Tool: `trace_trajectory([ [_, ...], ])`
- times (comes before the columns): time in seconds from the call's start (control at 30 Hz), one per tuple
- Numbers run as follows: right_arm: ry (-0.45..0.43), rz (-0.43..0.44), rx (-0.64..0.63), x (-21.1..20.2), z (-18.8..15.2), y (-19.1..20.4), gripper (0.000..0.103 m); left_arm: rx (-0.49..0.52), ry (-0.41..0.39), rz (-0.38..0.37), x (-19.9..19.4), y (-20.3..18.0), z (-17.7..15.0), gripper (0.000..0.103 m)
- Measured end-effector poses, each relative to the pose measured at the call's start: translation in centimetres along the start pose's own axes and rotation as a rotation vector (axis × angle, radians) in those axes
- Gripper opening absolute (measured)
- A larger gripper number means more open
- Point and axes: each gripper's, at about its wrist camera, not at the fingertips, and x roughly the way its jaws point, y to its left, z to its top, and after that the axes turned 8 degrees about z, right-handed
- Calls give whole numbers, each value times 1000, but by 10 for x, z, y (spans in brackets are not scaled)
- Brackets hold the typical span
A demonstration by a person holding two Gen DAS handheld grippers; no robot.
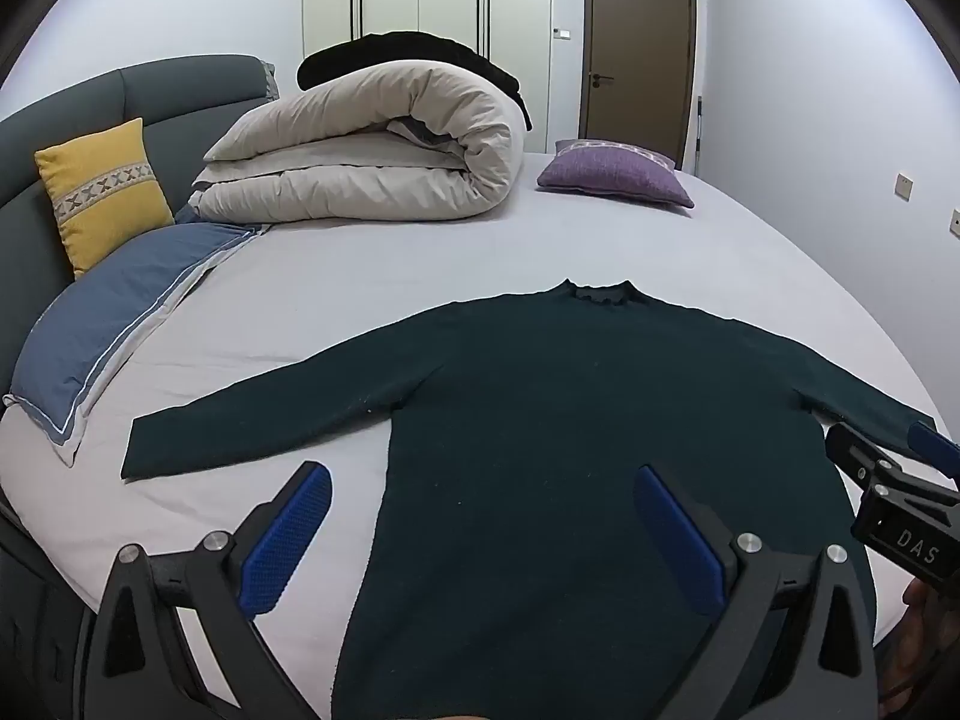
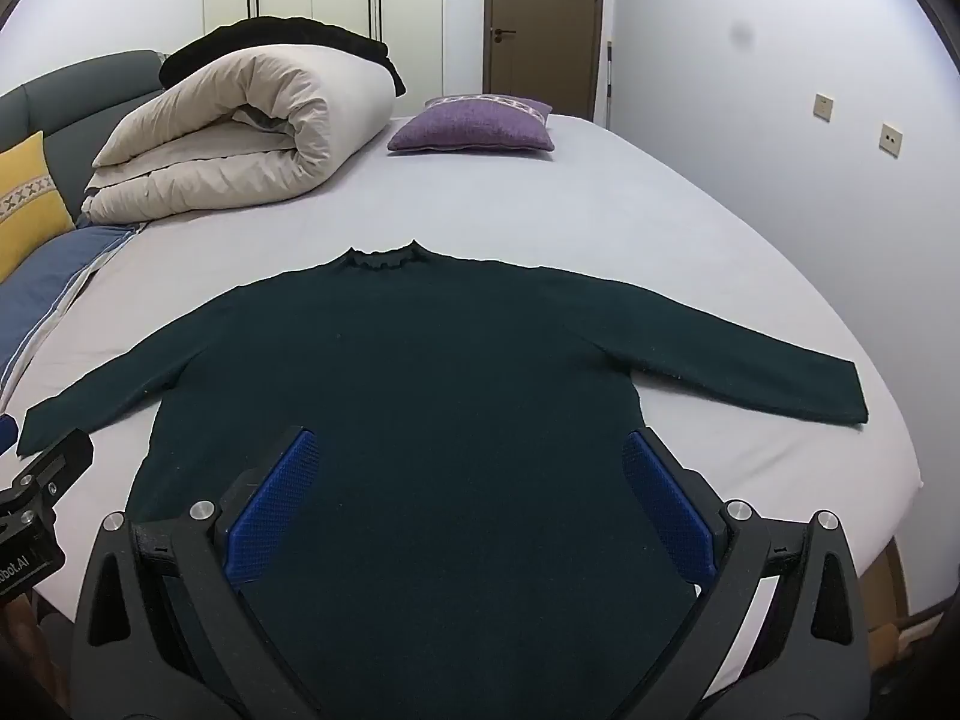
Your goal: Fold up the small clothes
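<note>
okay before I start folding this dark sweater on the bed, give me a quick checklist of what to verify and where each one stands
1. Sweater spread flat, front smooth: ok.
2. Both sleeves stretched out to the sides, left sleeve, right sleeve: ok.
3. Left claw open and empty, above the sweater's lower left edge: ok.
4. Right claw open and empty, over the lower body: ok.
5. Free sheet beyond the collar; rolled duvet and purple cushion lie apart from the sweater: ok.
6. Hem lying straight: cannot tell, it sits below both views.
</note>
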Motion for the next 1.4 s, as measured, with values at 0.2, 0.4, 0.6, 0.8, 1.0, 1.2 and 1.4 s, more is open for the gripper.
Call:
trace_trajectory([
  [0.2, 5, 4, -6, 0, 1, 1, 103, -4, 3, 4, 1, 1, 1, 103],
  [0.4, 6, 1, -7, 2, 1, 2, 103, 0, -5, 0, -1, 1, 0, 103],
  [0.6, 7, 2, -8, 2, 1, 1, 103, 0, -4, 0, 3, -3, 0, 103],
  [0.8, 8, 1, -12, 4, -1, 2, 103, -2, -4, 0, 1, -5, 2, 103],
  [1.0, 5, 1, -15, 4, -1, 3, 103, -2, -5, -2, 1, -4, 2, 103],
  [1.2, 7, 3, -17, 1, -2, 4, 103, -5, -4, -2, 1, -4, 2, 103],
  [1.4, 9, 7, -19, 0, -3, 5, 103, -4, -3, -4, -3, -1, 3, 103],
])
